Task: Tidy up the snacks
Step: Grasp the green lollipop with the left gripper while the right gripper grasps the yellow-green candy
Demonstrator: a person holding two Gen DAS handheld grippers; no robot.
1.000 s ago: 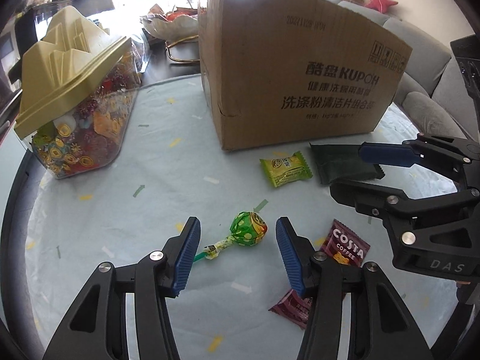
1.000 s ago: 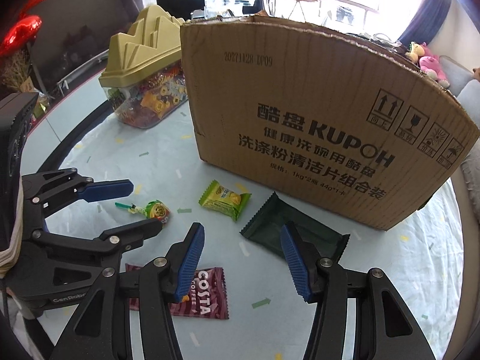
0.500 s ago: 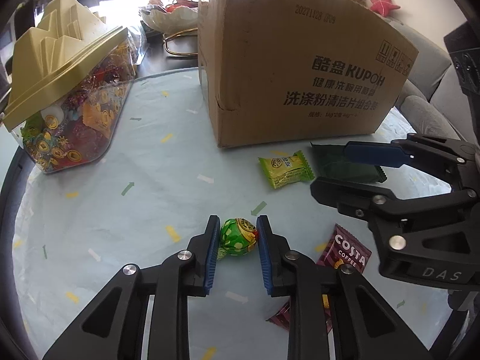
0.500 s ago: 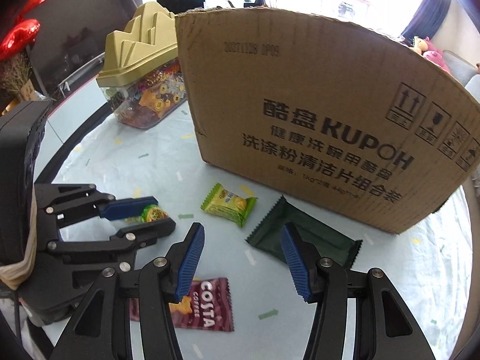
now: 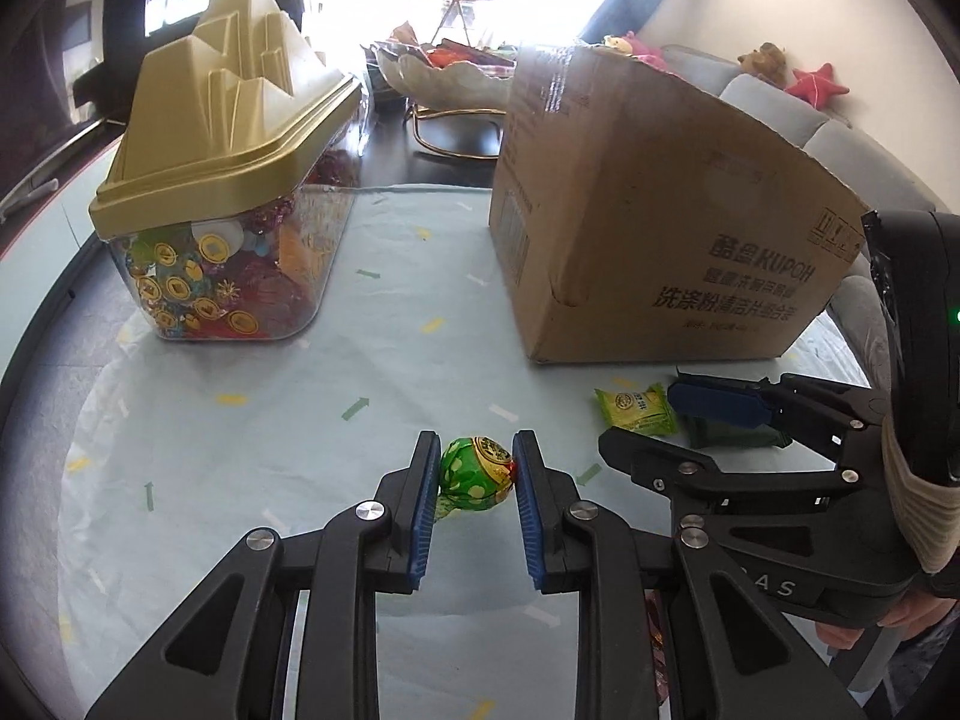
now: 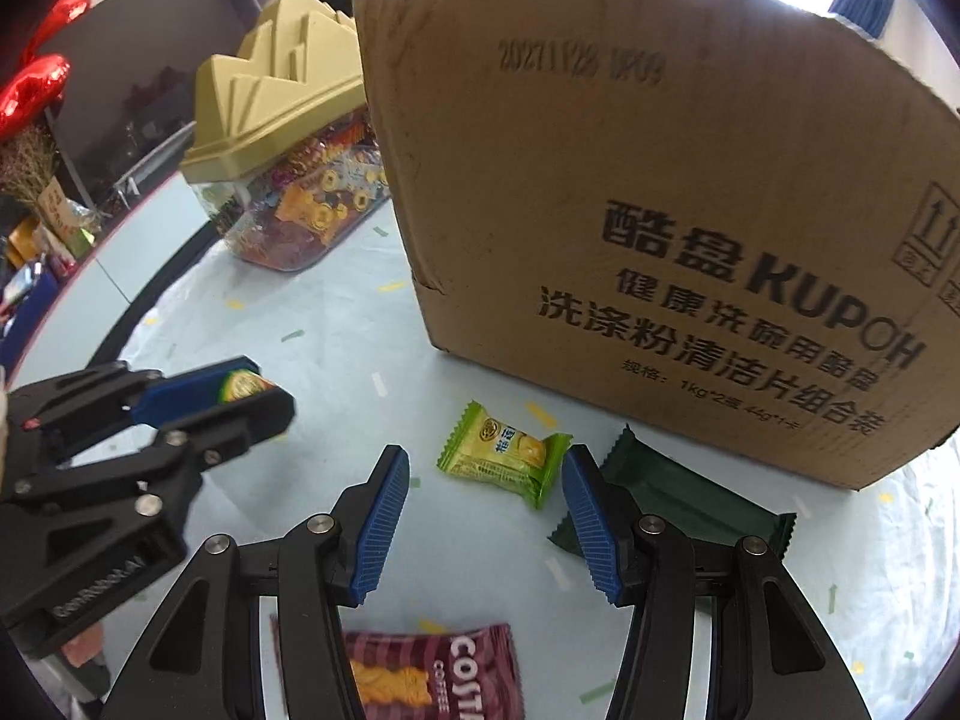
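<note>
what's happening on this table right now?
A person holding a tool in each hand is sorting snacks. The left tool is shut on a green lollipop. The right tool is open above the table, by a yellow-green candy packet and a dark green wrapper in front of the cardboard box. A Costa Coffee packet lies nearer the camera.
</note>
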